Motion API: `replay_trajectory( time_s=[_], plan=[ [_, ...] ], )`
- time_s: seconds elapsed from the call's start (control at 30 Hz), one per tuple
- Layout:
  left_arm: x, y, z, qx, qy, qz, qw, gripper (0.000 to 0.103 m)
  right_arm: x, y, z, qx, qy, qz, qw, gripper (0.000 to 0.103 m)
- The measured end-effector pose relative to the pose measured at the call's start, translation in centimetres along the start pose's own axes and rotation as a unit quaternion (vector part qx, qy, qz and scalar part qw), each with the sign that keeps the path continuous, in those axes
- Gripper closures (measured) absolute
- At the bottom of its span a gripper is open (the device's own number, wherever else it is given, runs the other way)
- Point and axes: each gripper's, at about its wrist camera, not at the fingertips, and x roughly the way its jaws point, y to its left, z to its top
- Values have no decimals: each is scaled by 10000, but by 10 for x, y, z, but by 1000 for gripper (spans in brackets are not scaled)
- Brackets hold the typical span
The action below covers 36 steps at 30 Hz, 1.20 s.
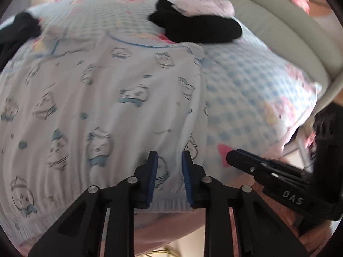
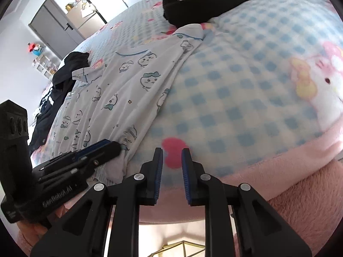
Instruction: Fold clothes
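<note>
A white pyjama garment (image 1: 107, 98) printed with blue cartoon figures lies spread flat on the bed, its ribbed hem toward me. My left gripper (image 1: 169, 157) hovers open over the hem near the garment's right corner, with fabric showing between its blue pads. In the right wrist view the garment (image 2: 120, 81) lies to the left, and the left gripper (image 2: 116, 147) reaches its near corner. My right gripper (image 2: 172, 151) stands open over a red heart on the checked blanket (image 2: 235, 90), just right of the garment, holding nothing. Its tip (image 1: 231, 156) shows beside the garment's edge.
A folded black garment (image 1: 199, 29) with a pink one (image 1: 205, 6) on top rests at the bed's far side. A dark pile of clothes (image 2: 62, 79) lies beyond the pyjama's far left. A padded white bed frame (image 1: 278, 34) curves on the right. The blanket's pink plush border (image 2: 278, 167) runs along the near edge.
</note>
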Motion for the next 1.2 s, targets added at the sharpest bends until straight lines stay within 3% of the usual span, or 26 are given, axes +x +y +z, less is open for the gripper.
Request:
replay_trajectory(
  time_s=[0.23, 0.3, 0.43, 0.63, 0.83, 0.87, 0.97, 1.03, 1.13, 1.2],
  plan=[
    [-1, 20, -5, -387, -26, 4, 9992, 79, 15, 27, 20, -358, -47, 187, 9992, 85],
    [0, 19, -8, -353, -26, 67, 9994, 79, 22, 36, 27, -507, -76, 230, 9984, 81],
    [2, 19, -15, -298, 22, 230, 9993, 79, 50, 53, 31, -952, 333, 145, 9948, 81],
    [5, 29, -24, -360, 256, 181, 9989, 79, 74, 37, 18, -986, 739, -156, 9923, 84],
    [1, 30, -23, -296, 277, 179, 9990, 78, 63, 43, 1, -1771, 639, -1221, 9745, 84],
    [0, 30, -23, -290, 280, 157, 9991, 78, 60, 39, 0, -1713, 642, -1243, 9752, 85],
    [-3, 31, -26, -193, 225, 106, 9995, 78, 38, 26, 4, -1239, 512, -791, 9878, 87],
    [-3, 31, -29, -198, 216, 103, 9995, 78, 22, 21, 11, -884, 355, -156, 9953, 85],
    [-5, 32, -31, -201, 207, 87, 9995, 78, 16, 30, 22, -782, 338, 588, 9946, 84],
    [-4, 32, -31, -155, 236, 114, 9995, 77, 23, 43, 25, -957, 414, 700, 9921, 81]
  ],
)
